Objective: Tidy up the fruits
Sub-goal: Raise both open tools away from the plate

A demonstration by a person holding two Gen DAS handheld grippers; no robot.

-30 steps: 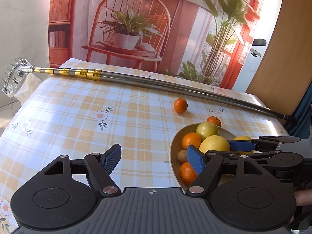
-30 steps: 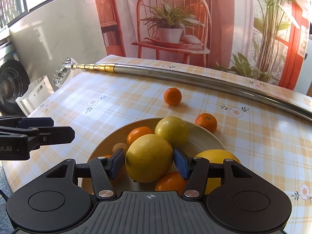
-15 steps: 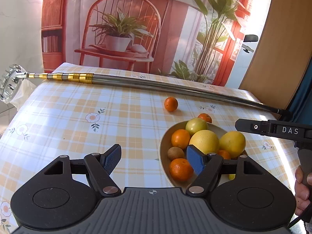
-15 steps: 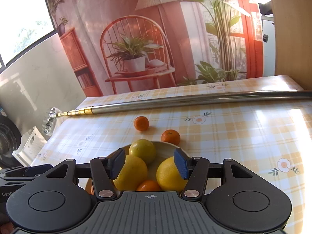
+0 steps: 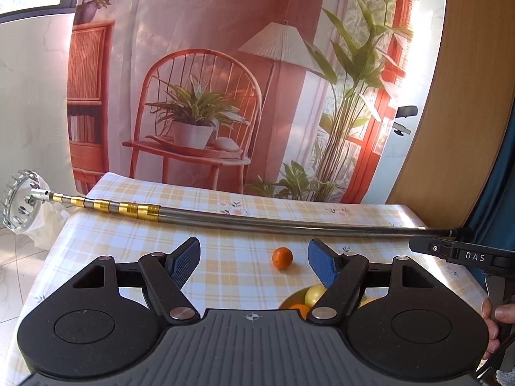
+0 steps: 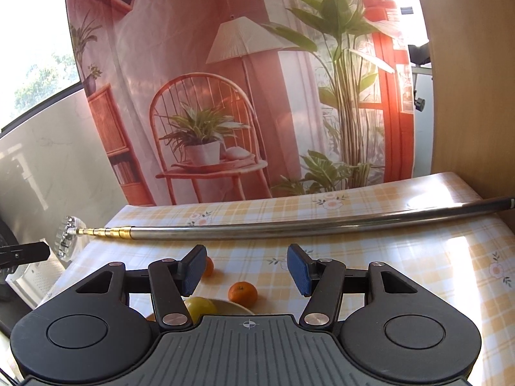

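My left gripper [image 5: 254,259] is open and empty, held above the checked table. Between its fingers, farther off, a small orange [image 5: 282,257] lies loose on the cloth. Just under its right finger the rim of the fruit bowl [image 5: 291,300] shows, with a lemon [image 5: 313,294] and an orange [image 5: 299,309] in it. My right gripper [image 6: 247,271] is open and empty too. Below it a mandarin [image 6: 242,293] rests on the cloth beside the bowl [image 6: 231,306], and a lemon [image 6: 200,307] peeks over the gripper body. A second orange [image 6: 209,266] sits half hidden behind its left finger.
A long telescopic metal pole [image 5: 257,222] with gold bands lies across the table's far side, its toothed ring head [image 5: 17,206] overhanging the left edge. A printed backdrop stands behind the table. A wooden panel [image 5: 450,128] rises at the right. A hand [image 5: 495,318] holds the other gripper.
Both grippers have risen and tilted up away from the bowl, so most of the fruit has dropped out of view. The right gripper let the large lemon go into the bowl a second ago.
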